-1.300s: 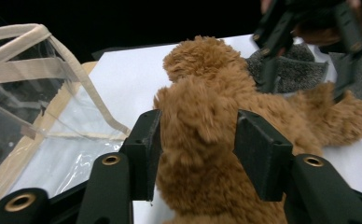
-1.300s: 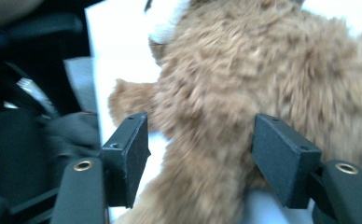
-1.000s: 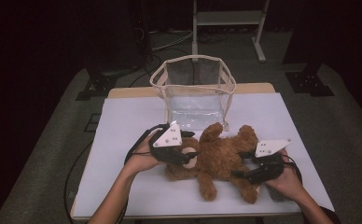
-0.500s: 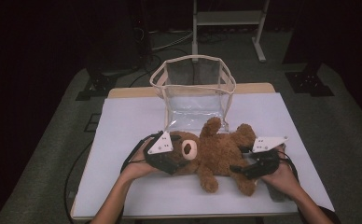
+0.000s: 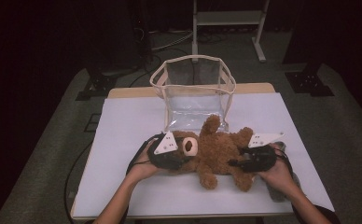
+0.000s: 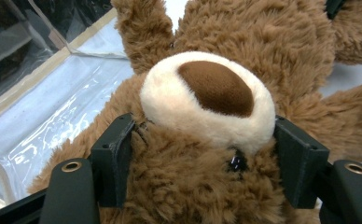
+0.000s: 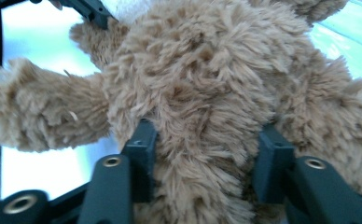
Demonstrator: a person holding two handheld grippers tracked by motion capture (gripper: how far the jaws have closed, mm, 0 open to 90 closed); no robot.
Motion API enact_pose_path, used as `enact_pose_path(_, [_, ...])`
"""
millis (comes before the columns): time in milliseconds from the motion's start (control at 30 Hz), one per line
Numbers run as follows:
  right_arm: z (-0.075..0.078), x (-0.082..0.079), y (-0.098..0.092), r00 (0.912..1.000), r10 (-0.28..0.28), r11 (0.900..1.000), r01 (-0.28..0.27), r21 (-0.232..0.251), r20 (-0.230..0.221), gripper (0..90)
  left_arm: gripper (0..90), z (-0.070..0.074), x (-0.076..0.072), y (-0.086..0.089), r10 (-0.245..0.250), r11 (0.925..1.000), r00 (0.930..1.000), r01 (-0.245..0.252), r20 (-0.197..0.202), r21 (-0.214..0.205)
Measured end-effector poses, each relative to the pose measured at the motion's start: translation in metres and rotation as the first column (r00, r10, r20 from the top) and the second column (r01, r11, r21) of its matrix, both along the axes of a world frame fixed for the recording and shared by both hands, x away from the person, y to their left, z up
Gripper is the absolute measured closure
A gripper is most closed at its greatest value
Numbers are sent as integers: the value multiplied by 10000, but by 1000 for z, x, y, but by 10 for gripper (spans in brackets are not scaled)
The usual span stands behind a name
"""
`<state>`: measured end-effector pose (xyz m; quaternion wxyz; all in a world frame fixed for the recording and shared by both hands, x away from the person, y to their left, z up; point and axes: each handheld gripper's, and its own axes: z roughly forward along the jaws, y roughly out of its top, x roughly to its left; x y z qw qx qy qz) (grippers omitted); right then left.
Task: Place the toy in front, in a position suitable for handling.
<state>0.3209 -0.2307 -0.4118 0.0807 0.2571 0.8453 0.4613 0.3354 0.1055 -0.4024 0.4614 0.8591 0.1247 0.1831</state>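
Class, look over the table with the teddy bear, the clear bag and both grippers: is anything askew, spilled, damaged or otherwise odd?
Nothing stands out. The teddy bear lies on its back on the table, intact. The left gripper clamps its head, the right gripper its lower body; both have just been closing. The clear bag stands upright and open behind it.

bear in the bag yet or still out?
Out. The teddy bear lies on the table in front of the clear bag, touching its base; the bag stands upright, open, nothing visible inside.

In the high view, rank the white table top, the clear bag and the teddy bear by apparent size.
1. White table top, clearly largest.
2. and 3. Clear bag and teddy bear look close in size; the bag stands farther from the camera, so I won't rank them.
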Motion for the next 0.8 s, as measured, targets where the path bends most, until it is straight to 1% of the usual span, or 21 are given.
enact_pose_path(67, [3, 1, -2, 9999, 23, 9998, -20, 210, -164, 554, 317, 3, -1, 1, -42, 10000, 10000, 42, -63, 58])
enact_pose_path(100, [4, 1, -2, 9996, 50, 9995, -41, 325, -272, 562, 320, 5, -1, 2, -85, 10000, 9999, 85, -55, 8])
enact_pose_path(167, [6, 2, -2, 9991, 160, 9992, -145, 378, -397, 572, 327, 9, -2, 4, -169, 9998, 9996, 166, -243, -117])
enact_pose_path(267, [9, 2, 0, 9978, 364, 9985, -340, 438, -552, 603, 334, 14, -5, 7, -289, 9995, 9990, 284, -328, -148])
enact_pose_path(367, [13, -2, 1, 9956, 576, 9967, -531, 608, -736, 630, 336, 22, -10, 12, -428, 9986, 9982, 415, -416, -323])
enact_pose_path(433, [17, -5, 1, 9936, 764, 9956, -716, 600, -827, 630, 337, 26, -15, 13, -552, 9982, 9969, 537, -562, -271])
enact_pose_path(533, [22, -14, 2, 9915, 953, 9948, -916, 450, -890, 630, 336, 28, -24, 14, -790, 9968, 9946, 782, -669, -149])
enact_pose_path(567, [23, -17, 1, 9908, 1042, 9941, -1012, 384, -860, 628, 335, 28, -27, 14, -859, 9962, 9939, 848, -693, -178])
enact_pose_path(633, [23, -23, 1, 9889, 1165, 9930, -1143, 291, -918, 624, 331, 25, -32, 15, -935, 9956, 9933, 930, -677, -97])
enact_pose_path(667, [20, -25, 1, 9887, 1170, 9931, -1155, 216, -937, 615, 326, 23, -33, 15, -903, 9959, 9937, 908, -669, 51])
enact_pose_path(700, [17, -26, 1, 9888, 1158, 9933, -1155, 91, -939, 600, 318, 18, -33, 14, -852, 9957, 9941, 875, -677, 307])
enact_pose_path(733, [10, -28, 2, 9893, 1127, 9936, -1125, 80, -926, 580, 301, 13, -33, 13, -812, 9953, 9943, 845, -686, 465])
enact_pose_path(767, [5, -27, 2, 9888, 1185, 9928, -1161, 309, -905, 562, 281, 9, -32, 15, -723, 9969, 9950, 742, -686, 255])
enact_pose_path(800, [2, -27, 1, 9885, 1180, 9921, -1133, 543, -949, 544, 265, 8, -32, 17, -624, 9980, 9956, 620, -702, -84])
